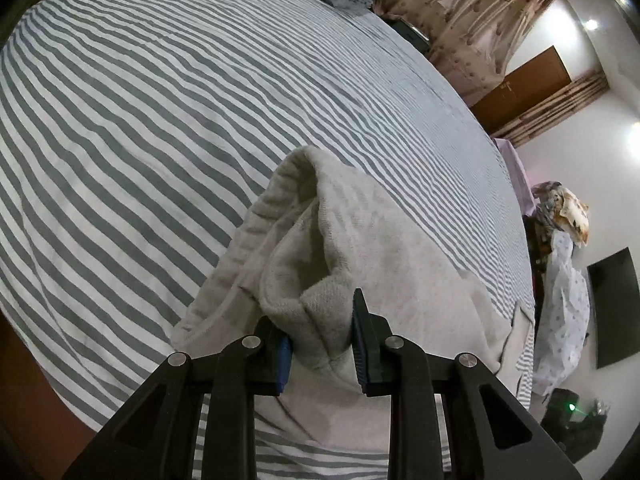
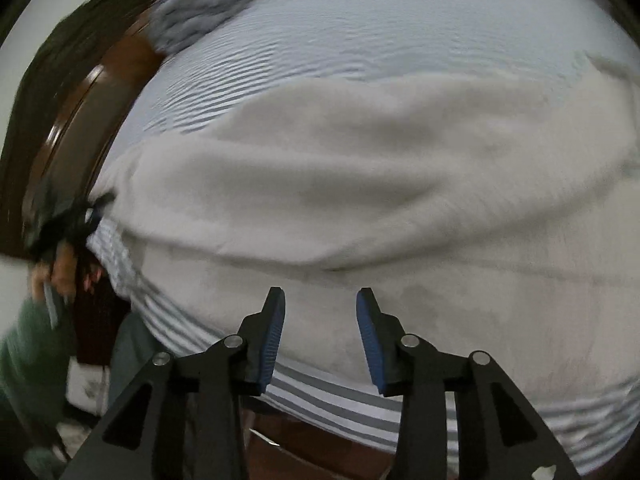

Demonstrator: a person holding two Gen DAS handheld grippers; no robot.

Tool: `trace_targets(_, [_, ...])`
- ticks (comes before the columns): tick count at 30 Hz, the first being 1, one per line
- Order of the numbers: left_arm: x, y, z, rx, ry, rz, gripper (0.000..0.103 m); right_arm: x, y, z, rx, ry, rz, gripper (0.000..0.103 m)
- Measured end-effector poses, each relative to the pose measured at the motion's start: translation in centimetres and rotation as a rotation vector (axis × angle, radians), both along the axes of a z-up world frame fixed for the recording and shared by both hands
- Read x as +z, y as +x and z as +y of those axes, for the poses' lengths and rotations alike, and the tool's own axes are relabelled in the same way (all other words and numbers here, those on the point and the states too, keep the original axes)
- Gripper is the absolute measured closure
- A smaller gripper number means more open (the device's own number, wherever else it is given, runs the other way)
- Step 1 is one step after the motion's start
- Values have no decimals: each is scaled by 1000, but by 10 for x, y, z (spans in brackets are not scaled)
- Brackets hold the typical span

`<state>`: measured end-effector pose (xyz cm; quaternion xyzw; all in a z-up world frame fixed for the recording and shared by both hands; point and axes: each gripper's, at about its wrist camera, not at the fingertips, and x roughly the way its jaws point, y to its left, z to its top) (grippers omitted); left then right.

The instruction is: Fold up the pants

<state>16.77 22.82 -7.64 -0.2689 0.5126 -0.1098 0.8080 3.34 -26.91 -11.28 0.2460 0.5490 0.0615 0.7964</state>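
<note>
Left wrist view: your left tool (image 1: 322,344) is clamped on a bunched end of the one pair of cream pants (image 1: 320,248), lifted off the striped bed (image 1: 140,120). In my judgement a thick, uneven bite could slip and spoil the fold.

Right wrist view, blurred: your right tool (image 2: 320,336) stands open, holding nothing, above the pants (image 2: 360,168) spread across the bed (image 2: 360,32). Two tools counted.

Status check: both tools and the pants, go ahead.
Left tool clamped on bunched edge of the pants. Right tool open, empty, above the pants lying on the striped bed. Nothing blocking.
</note>
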Motion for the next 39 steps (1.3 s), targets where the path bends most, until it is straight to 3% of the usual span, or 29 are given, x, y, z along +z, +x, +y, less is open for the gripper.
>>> trace_targets(5, [3, 0, 0, -1, 10, 3, 77, -14, 15, -10, -180, 146, 30, 62])
trace_targets(7, [5, 0, -3, -5, 13, 4, 77, -17, 22, -6, -240, 119, 46, 49])
trace_targets(8, [4, 0, -3, -5, 12, 5, 77, -20, 26, -5, -269, 89, 61, 49])
trace_targets(9, [5, 0, -2, -4, 8, 6, 77, -24, 29, -4, -299, 68, 77, 52])
trace_targets(11, [5, 3, -2, -3, 5, 9, 77, -31, 35, -5, -326, 50, 97, 78])
trace_targets(12, [5, 3, -2, -6, 5, 11, 77, -31, 35, -4, -329, 49, 97, 86])
trace_targets(15, [8, 3, -1, -15, 2, 13, 77, -17, 30, 0, -289, 9, 34, 92])
trace_targets(20, [15, -5, 1, -60, 17, 23, 77, 20, 8, -2, -272, 12, -14, 93])
trace_targets(23, [15, -12, -3, -111, 79, 40, 77, 28, -8, 2, -251, 0, -25, 93])
trace_targets(30, [-16, -22, -4, -121, 162, 117, 77, -23, -21, 26, -210, -57, 65, 93])
trace_targets(36, [-16, -27, -20, -146, 287, 79, 75, -47, -20, 29, -212, -89, 98, 86])
trace_targets(39, [-15, -30, -24, -114, 306, 70, 72, -45, -16, 31, -186, -111, 96, 84])
